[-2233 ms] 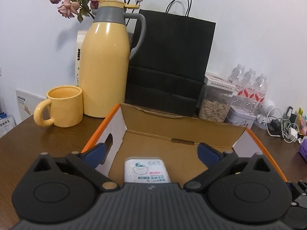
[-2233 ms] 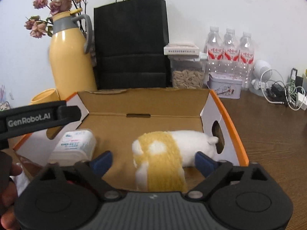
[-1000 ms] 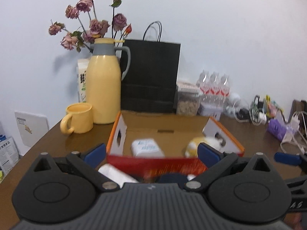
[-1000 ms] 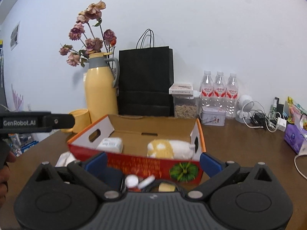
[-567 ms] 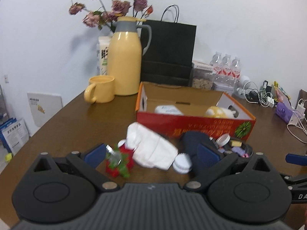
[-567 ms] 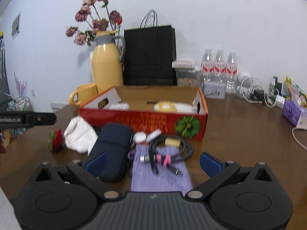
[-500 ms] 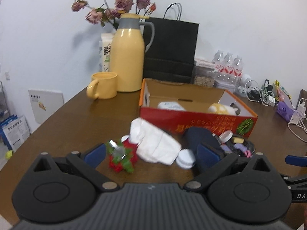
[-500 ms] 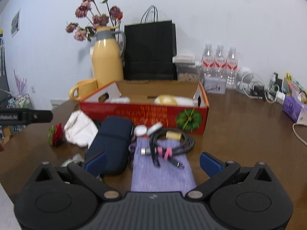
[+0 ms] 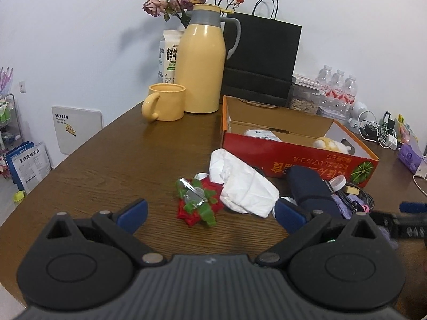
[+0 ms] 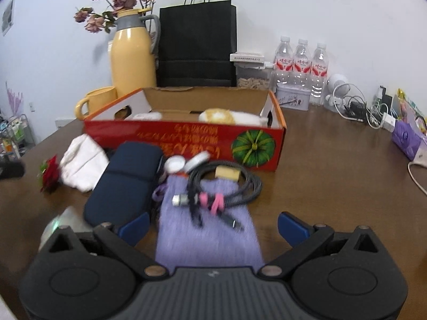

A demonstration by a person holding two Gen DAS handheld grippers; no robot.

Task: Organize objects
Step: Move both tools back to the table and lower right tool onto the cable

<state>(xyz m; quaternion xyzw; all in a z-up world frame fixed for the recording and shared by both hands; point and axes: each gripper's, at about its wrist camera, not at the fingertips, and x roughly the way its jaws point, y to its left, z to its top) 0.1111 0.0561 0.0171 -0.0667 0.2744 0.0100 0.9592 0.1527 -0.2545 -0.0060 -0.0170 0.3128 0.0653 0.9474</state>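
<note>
A red cardboard box (image 10: 186, 138) stands on the wooden table and holds a wipes pack (image 9: 263, 134) and a yellow-white plush toy (image 10: 226, 116). In front of it lie a red-green bow (image 9: 198, 204), a white cloth (image 9: 241, 185), a navy pouch (image 10: 125, 181), a coiled cable (image 10: 221, 186) on a purple cloth (image 10: 210, 237), two small white lids (image 10: 174, 164) and a yellow block (image 10: 226, 173). My left gripper (image 9: 210, 212) is open and empty, just short of the bow. My right gripper (image 10: 212, 222) is open and empty over the purple cloth's near end.
At the back stand a yellow thermos (image 9: 204, 61) with dried flowers, a yellow mug (image 9: 165, 102), a black paper bag (image 10: 197, 45), a seed jar, three water bottles (image 10: 301, 61) and a tin. Chargers and cables (image 10: 368, 112) and a purple tissue pack (image 10: 407, 137) lie at the right.
Both grippers have pulled back out of the box and toward the table's near edge, both still open. The left view has shifted a little left, onto the bow.
</note>
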